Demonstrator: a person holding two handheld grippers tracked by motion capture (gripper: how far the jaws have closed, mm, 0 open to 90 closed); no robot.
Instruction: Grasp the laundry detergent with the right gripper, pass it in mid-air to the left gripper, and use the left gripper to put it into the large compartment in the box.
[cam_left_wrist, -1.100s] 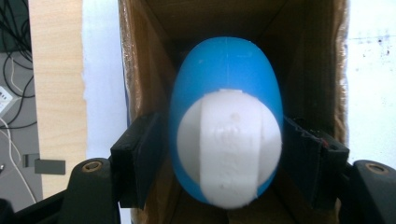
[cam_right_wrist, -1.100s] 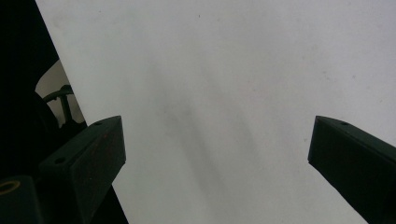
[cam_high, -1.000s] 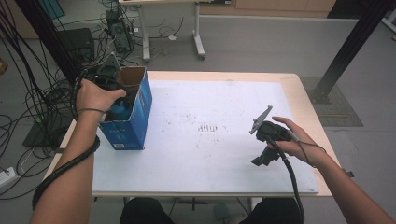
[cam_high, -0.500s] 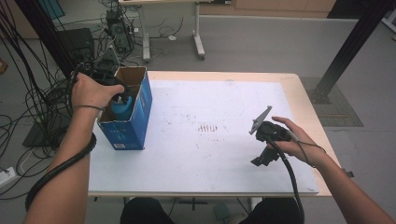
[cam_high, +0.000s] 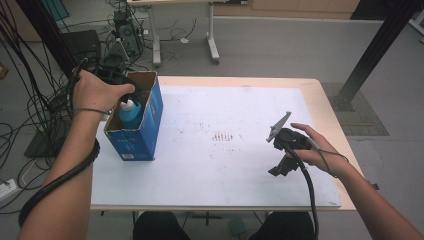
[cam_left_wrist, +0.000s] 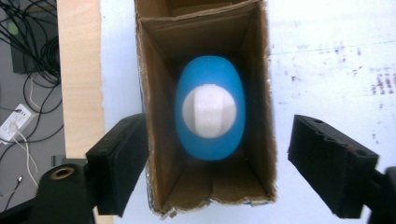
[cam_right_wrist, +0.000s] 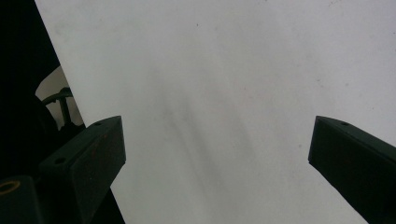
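Blue bottle (cam_left_wrist: 210, 114) with a white cap, standing upright inside the open cardboard box (cam_left_wrist: 154, 121), seen straight down in the left gripper view. Sits roughly mid-box, nearer the far end, dark gaps all round it. Not touched by anything.

Starting at the left: bundle of black cables (cam_high: 30, 95) hanging off the table's left side, over grey floor. Next, left hand (cam_high: 95, 92) wrapped round the left gripper (cam_left_wrist: 217, 175), held right above the box at the table's left end. Jaws spread wide, wider than the box itself: one black pad outside the left wall, the other well out past the right wall, over the white sheet. Nothing between them but the box top, nothing gripped.

Box itself blue on the outside, brown inside, top flaps open, standing upright on the white table (cam_high: 240, 180) close to the left edge. Bottle's cap and blue shoulder poking into sight in the high view too (cam_high: 130, 114).

Middle of the table: bare white surface with some dark smudgy marks (cam_high: 222, 136).

Further right: right gripper (cam_high: 277, 172) held in the right hand (cam_high: 312, 150), low over the table near its right front part, grey three-cornered plate sticking up, cable trailing back along the forearm. Jaws wide open in the right gripper view, empty, just scuffed white tabletop beyond them. Well apart from the box and bottle.
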